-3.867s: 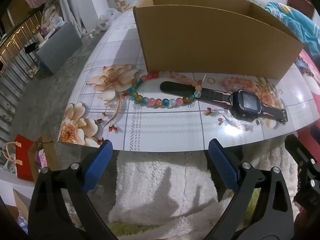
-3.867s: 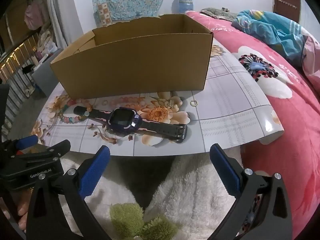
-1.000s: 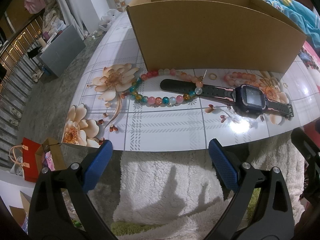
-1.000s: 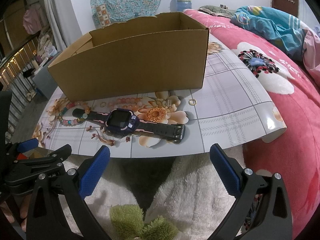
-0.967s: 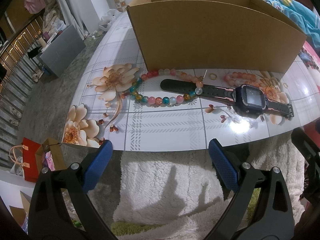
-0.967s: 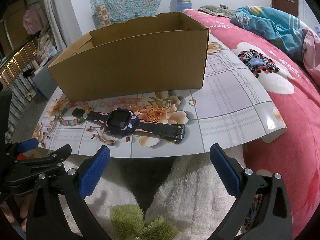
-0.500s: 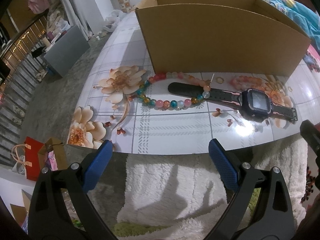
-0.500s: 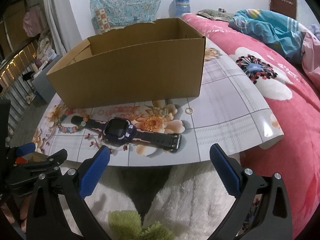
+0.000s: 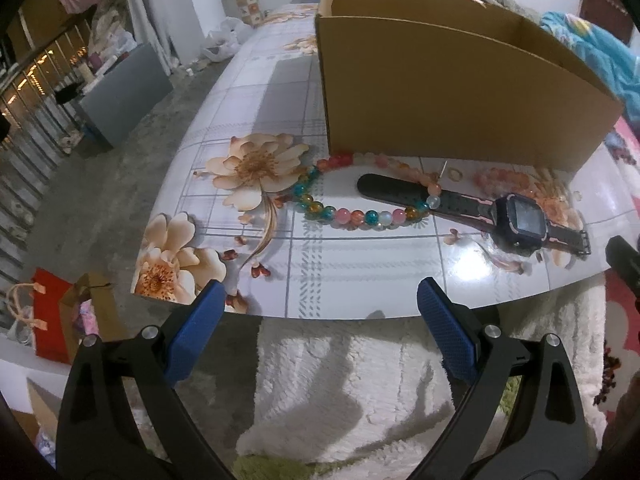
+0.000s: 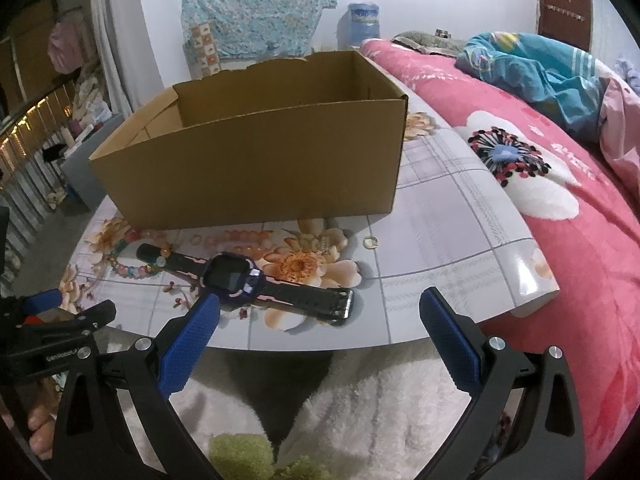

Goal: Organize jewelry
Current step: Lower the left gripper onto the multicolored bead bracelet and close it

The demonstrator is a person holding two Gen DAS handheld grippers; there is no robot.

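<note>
The watch (image 10: 234,280) lies flat on the flowered table sheet (image 10: 448,240), strap stretched out, its face just ahead of the left blue fingertip of the right gripper (image 10: 320,312). That gripper's fingers stand wide apart, holding nothing, poised over the near edge of the sheet, with the buckle end of the strap lying between the two pads and a little beyond them.

The left gripper (image 9: 320,308) is spread open and empty as well, hanging at the near edge further left. Ahead of it the bead bracelet (image 9: 360,196) curls on the sheet, one side draped over the tip of the watch (image 9: 516,222) strap, its far side close against the front wall of the cardboard box (image 9: 440,92). A pale pink bead string (image 9: 516,178) and a small ring (image 9: 454,175) lie near the foot of the box.

In the right view another ring (image 10: 370,243) sits alone, right of the watch. The box (image 10: 256,160) is open-topped. Bare sheet lies to the right of it, up to the curled edge beside the pink bedspread (image 10: 580,240). A white fleecy blanket (image 10: 380,408) lies below the near edge.
</note>
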